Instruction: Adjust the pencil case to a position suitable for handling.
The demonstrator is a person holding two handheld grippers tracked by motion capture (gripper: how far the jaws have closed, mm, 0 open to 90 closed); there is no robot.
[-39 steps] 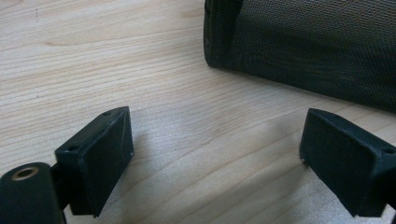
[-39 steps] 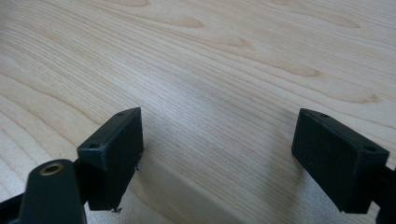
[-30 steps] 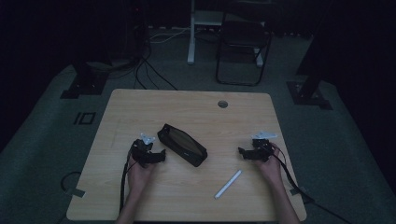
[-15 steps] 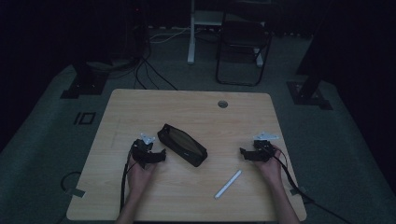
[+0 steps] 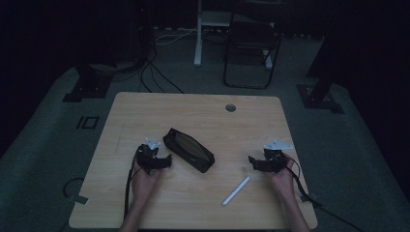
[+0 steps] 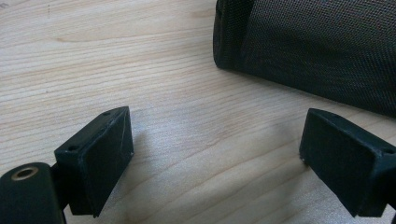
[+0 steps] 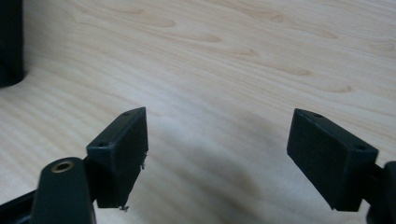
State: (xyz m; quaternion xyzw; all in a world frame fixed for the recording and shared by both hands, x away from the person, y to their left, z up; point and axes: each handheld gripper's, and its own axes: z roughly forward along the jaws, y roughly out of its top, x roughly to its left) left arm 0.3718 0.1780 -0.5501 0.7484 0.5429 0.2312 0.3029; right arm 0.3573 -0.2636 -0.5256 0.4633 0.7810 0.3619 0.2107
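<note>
Nothing is gripped yet: the pouch (image 5: 188, 150) lies untouched between the left tool (image 5: 163, 160) and right tool (image 5: 253, 162), both spread apart, with the pen (image 5: 236, 190) loose near it.

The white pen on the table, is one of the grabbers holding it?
No, the white pen lies alone on the table, apart from both open grippers.

The high view looks down over the whole table (image 5: 145, 111); both gripper views skim its wood close up.
</note>
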